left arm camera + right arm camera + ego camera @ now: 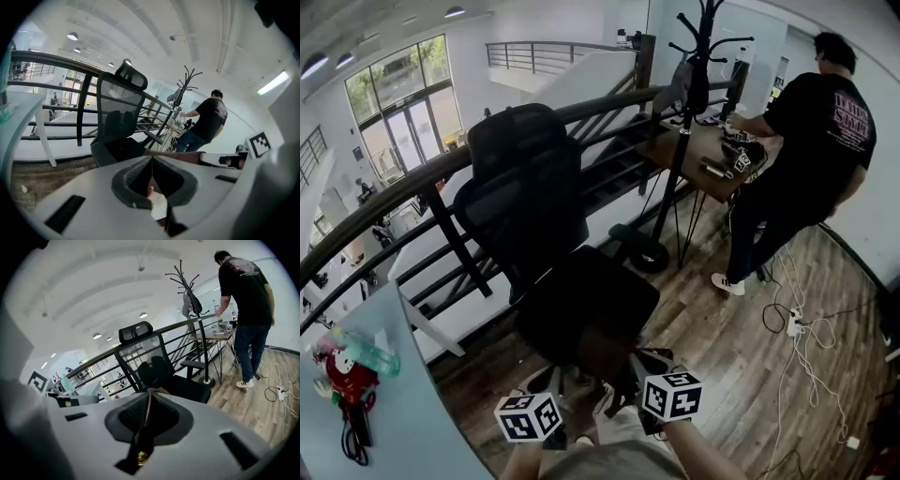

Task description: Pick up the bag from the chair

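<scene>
Person [811, 141] at wooden desk [698, 150], coat stand [679, 169], black railing [394, 195], floor cables [794, 323], green bottle [370, 354]

Grey left gripper [151, 161] and right gripper [149, 394], dark padded jaws, white cubes [528, 417] with black square markers.

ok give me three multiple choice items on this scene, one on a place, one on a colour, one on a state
1. In the head view, where is the standing person? A bottom left; B upper right, at the wooden desk; C dead centre.
2. Colour of the office chair? A black; B white; C red.
3. The right gripper is: A wide open; B out of view; C shut on a brown strap.
Key: B, the person leans over the desk; A, mesh back and seat are black; C, the jaws pinch the strap.
</scene>
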A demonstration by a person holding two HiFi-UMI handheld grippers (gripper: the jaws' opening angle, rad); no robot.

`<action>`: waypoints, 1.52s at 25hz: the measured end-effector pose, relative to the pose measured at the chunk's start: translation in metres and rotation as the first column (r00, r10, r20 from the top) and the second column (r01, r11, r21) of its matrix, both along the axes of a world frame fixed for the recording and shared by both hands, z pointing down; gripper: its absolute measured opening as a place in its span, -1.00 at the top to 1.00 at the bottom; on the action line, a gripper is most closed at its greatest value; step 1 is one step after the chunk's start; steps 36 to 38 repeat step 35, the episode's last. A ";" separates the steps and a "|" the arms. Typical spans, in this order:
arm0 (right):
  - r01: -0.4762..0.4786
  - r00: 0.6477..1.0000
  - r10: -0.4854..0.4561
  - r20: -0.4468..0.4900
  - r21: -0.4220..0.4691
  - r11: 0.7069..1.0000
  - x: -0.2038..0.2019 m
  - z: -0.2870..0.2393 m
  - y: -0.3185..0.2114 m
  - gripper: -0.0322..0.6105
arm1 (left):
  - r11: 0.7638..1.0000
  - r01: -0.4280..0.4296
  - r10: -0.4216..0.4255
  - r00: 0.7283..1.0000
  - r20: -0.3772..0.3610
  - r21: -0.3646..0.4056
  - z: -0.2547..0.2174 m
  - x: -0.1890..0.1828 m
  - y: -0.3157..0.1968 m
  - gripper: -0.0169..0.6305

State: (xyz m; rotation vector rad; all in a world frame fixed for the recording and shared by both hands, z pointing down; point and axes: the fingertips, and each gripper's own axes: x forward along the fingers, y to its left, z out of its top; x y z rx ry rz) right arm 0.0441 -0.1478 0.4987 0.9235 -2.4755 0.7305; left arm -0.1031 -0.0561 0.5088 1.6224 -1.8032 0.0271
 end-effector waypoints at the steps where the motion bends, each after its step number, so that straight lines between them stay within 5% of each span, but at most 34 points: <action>1: -0.002 1.000 0.002 0.001 0.000 1.000 0.001 0.000 0.000 0.83 | 1.000 0.000 0.000 1.000 0.001 -0.002 0.001 0.000 0.000 0.94; 38: 0.023 1.000 -0.024 0.018 0.012 1.000 -0.011 -0.008 0.002 0.83 | 1.000 0.002 -0.002 1.000 -0.018 0.001 0.005 -0.005 -0.001 0.94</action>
